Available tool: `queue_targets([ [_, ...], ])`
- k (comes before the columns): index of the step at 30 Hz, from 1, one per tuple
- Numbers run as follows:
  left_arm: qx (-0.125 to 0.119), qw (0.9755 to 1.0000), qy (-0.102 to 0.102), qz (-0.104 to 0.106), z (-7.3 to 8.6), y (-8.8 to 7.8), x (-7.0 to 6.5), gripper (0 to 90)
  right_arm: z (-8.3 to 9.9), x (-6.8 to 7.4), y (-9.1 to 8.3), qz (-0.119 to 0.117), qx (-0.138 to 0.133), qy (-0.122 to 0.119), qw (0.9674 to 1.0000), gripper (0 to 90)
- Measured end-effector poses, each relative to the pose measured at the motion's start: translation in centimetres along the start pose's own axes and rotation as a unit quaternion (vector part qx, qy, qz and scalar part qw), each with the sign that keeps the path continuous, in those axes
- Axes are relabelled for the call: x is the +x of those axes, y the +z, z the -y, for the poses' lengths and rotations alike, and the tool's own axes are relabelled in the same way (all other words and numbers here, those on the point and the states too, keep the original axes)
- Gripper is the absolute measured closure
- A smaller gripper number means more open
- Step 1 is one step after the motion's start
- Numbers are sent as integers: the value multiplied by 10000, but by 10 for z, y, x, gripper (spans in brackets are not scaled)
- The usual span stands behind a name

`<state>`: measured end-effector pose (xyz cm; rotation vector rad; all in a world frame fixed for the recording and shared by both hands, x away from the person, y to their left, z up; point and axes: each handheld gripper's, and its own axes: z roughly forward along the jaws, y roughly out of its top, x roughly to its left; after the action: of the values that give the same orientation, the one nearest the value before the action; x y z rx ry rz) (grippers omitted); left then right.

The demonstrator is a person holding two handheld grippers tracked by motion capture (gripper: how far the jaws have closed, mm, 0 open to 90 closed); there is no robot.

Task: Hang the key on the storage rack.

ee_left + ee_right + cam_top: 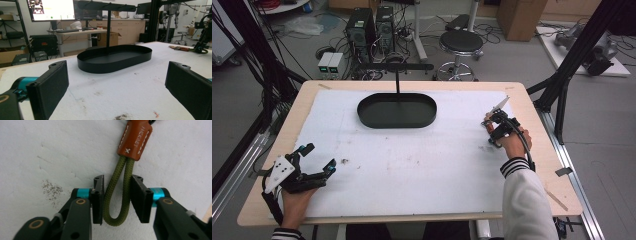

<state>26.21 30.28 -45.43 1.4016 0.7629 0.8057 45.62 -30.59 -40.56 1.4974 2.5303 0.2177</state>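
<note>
Right gripper view, olive cord loop [117, 195] between right hand-held gripper [117, 198] pads

An olive-green cord loop [117, 195] runs into a tan-brown leather tab [135, 138] sewn with white stitches, marked with a small white cross and pale stamped lettering. The right gripper [117, 200] flanking it has black jaws with bright turquoise bands and brass-coloured rivets on dark grey-green links; the left gripper [314, 160], at the near left, is black with teal tips and a pale grey plate. The table [532, 130] is light wood under a white sheet [412, 165] with faint brownish specks, and the oval tray [397, 111] at the far middle is matt black.
</note>
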Motion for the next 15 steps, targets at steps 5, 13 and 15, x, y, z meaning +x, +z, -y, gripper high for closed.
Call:
queue_targets([
  [5, -10, 10000, -4, 2, 0, 0, 0, 55, -1, 3, 0, 92, 52, -95, 9999, 823],
  [13, -12, 10000, -7, 2, 0, 0, 0, 55, 1, -1, 0, -69, -22, -35, 10000, 836],
  [15, -13, 10000, -10, 3, 0, 0, 0, 54, 2, -1, -1, -133, -69, -13, 9999, 836],
])
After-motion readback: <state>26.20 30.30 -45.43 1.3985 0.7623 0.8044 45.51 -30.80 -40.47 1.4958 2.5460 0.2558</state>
